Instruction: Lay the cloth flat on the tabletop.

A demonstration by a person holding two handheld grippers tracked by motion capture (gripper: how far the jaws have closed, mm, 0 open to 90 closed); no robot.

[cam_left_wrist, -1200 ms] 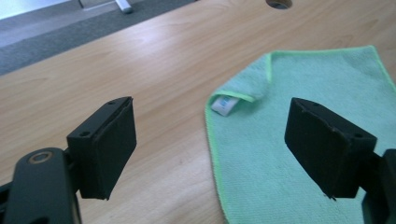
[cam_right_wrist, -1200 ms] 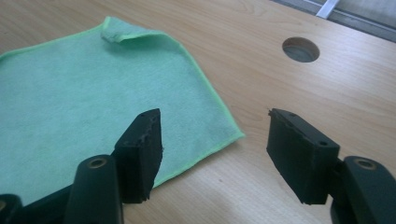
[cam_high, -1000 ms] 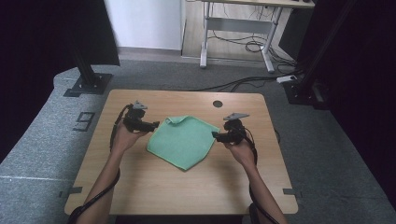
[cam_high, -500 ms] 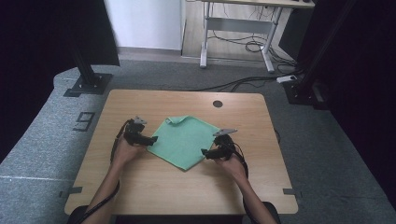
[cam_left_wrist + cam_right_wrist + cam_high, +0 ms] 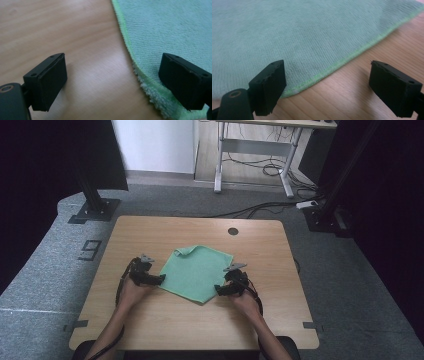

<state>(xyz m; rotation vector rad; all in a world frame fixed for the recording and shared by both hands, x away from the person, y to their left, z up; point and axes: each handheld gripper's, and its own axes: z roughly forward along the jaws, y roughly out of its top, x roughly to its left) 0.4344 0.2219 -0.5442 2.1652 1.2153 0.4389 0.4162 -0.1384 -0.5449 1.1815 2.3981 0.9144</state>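
A green cloth (image 5: 197, 272) lies flat on the wooden table (image 5: 150, 230), its far corner folded over. My left gripper (image 5: 161, 279) sits low at the cloth's near-left edge. Its jaws have just been opening. In the left gripper view (image 5: 112, 62) they stand open, with the cloth's (image 5: 170, 32) hem running between them and the right jaw over the fabric. My right gripper (image 5: 219, 289) is at the near-right edge and has also just been opening. It is open (image 5: 327, 67) with the cloth's (image 5: 299, 32) edge between the jaws, unpinched.
A round hole (image 5: 233, 231) sits near the table's far edge. Behind the table stand a desk frame (image 5: 255, 150) with cables and black stand bases at the left (image 5: 92, 210) and right (image 5: 325, 217). A "9" mark (image 5: 89, 250) is on the floor.
Both hands have come down and back toward the person, from the cloth's side corners to its near edges. The cloth lies as before.
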